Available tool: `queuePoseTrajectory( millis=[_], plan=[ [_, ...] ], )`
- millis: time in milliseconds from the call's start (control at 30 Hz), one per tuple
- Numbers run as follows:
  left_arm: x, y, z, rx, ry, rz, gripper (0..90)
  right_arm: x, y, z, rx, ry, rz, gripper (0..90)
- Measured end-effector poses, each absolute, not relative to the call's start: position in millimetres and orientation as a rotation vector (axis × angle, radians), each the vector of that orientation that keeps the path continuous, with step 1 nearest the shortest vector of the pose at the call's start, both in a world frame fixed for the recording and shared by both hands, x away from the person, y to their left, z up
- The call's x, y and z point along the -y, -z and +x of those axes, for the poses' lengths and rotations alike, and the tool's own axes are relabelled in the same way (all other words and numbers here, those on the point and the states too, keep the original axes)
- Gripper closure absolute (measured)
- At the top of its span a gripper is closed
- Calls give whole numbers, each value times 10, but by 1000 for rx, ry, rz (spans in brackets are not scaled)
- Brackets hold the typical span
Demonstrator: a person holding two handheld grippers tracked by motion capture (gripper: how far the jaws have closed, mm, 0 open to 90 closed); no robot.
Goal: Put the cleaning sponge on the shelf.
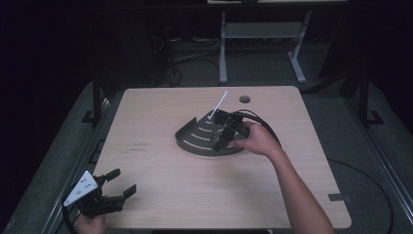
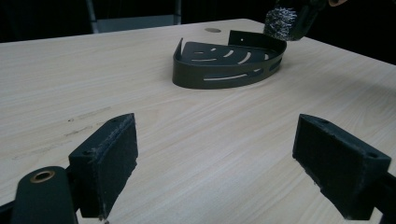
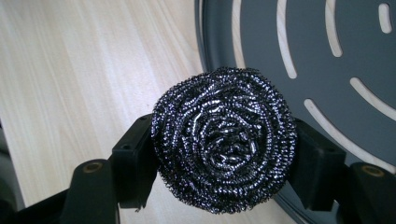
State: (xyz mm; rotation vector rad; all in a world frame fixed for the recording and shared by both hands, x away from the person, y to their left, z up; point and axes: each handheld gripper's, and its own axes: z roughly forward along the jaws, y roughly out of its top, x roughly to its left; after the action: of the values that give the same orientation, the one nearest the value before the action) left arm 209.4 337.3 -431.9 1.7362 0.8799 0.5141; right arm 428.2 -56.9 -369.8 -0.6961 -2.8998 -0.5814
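Observation:
A dark grey quarter-round slotted tray [image 1: 195, 139] lies mid-table, also seen in the left gripper view [image 2: 224, 72]. My right gripper [image 1: 220, 138] hovers over the tray's right part, shut on a round steel wool scourer [image 3: 224, 144]. The scourer [image 2: 280, 22] hangs just above the tray's rim [image 3: 327, 70], partly over bare table. My left gripper [image 1: 119, 187] rests low at the table's front left corner. Its jaws [image 2: 215, 158] stand wide open with nothing between them, pointing toward the tray.
A thin white stick [image 1: 217, 105] lies slanted just behind the tray. A round cable hole [image 1: 244, 99] sits near the table's far edge. Bare wood stretches between my left gripper and the tray. Dark floor with cables and a frame lies beyond the table.

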Motion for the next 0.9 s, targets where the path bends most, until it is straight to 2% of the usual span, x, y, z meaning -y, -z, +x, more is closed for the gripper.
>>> queuePoseTrajectory(
  millis=[667,900],
  plan=[
    [-3373,4317,2094,-880,-513,1733,133,370,3699,4533,2897,569,-698,326],
    [-3374,4315,2093,-880,-516,1734,133,341,3846,4639,2893,566,-720,326]
  ],
)
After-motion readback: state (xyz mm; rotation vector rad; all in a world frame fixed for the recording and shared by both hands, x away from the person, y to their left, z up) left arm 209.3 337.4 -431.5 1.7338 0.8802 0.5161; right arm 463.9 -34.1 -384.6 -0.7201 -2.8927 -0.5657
